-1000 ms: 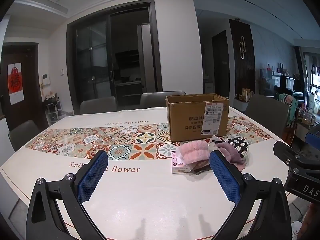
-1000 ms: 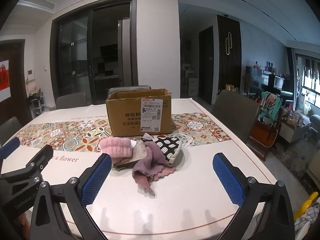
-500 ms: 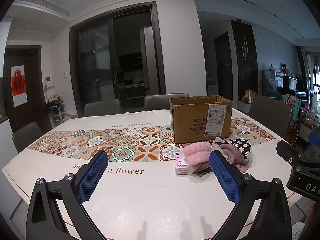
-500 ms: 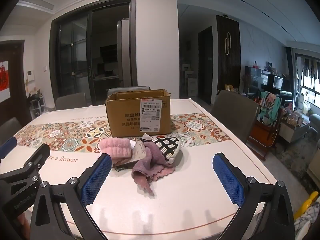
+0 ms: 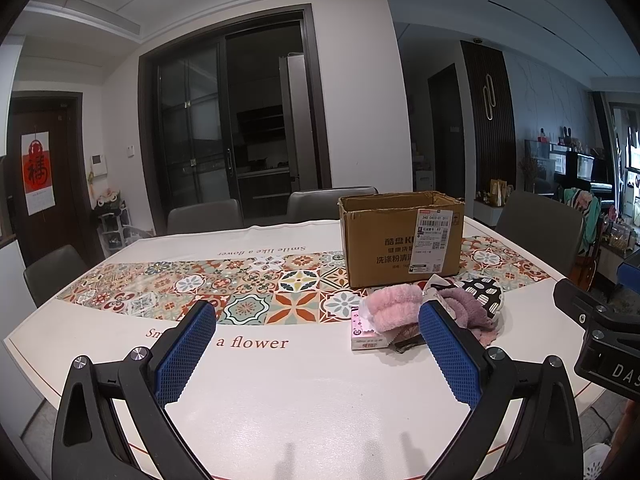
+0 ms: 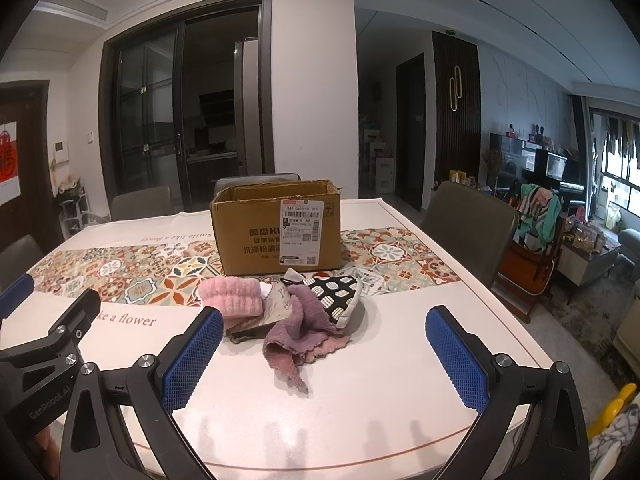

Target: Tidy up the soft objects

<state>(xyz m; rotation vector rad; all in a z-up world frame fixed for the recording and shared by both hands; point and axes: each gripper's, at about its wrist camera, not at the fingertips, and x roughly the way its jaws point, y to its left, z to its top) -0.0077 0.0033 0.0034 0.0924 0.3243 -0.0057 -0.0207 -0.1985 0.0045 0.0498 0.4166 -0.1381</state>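
A heap of soft things lies on the table in front of an open cardboard box (image 6: 276,230) (image 5: 402,236). It holds a fluffy pink piece (image 6: 232,297) (image 5: 394,306), a mauve cloth (image 6: 298,330) (image 5: 466,314), a black-and-white patterned pouch (image 6: 336,294) (image 5: 484,290) and a small pink packet (image 5: 366,334). My left gripper (image 5: 318,354) is open and empty, left of the heap. My right gripper (image 6: 326,354) is open and empty, just short of the mauve cloth.
The white table (image 6: 360,400) has a patterned tile runner (image 5: 260,288) across its middle. Grey chairs (image 6: 466,224) stand around it. The table's right edge and cluttered furniture (image 6: 560,220) lie to the right.
The left view has tilted up slightly, so the box and heap sit lower in it. The right gripper has barely moved. Both grippers stay open.
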